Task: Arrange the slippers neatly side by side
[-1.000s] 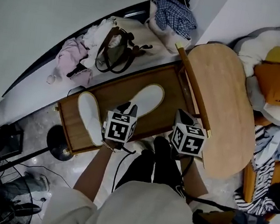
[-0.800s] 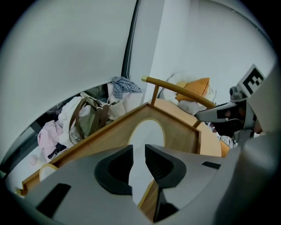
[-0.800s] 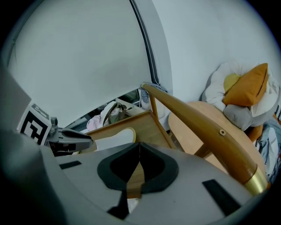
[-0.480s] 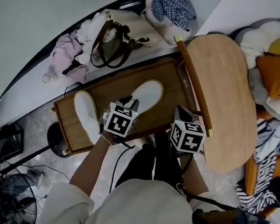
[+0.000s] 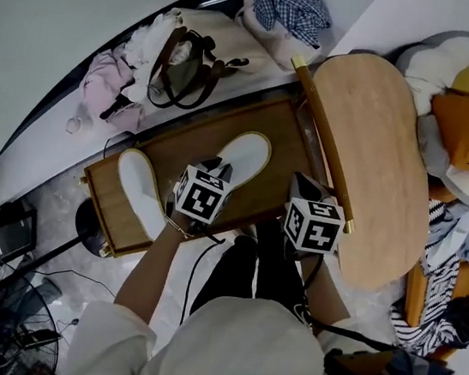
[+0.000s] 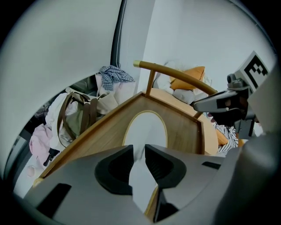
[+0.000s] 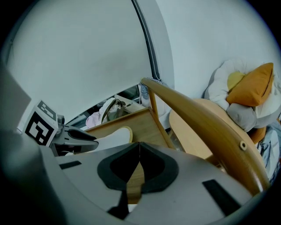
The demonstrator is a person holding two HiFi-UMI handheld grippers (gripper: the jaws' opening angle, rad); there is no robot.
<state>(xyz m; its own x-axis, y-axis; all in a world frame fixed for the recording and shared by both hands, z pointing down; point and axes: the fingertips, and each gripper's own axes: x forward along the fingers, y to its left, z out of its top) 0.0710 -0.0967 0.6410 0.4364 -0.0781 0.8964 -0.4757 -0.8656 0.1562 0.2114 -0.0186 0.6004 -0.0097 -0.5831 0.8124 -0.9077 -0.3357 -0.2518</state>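
Only the head view showed slipper 2 left of the left gripper, jaws apart over slipper 1; the right gripper was closed, empty.

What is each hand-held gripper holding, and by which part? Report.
Nothing. The left hand-held gripper has its jaws apart over the near end of the white slipper, not clamping it; the right hand-held gripper is shut and empty.

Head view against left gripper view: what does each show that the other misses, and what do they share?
Only the head view: the second slipper at the left end of the wooden tray. Only the left gripper view: the left gripper with jaws apart, clamping nothing. Both: the other slipper, lying beyond those jaws, the tray and the bag behind it.
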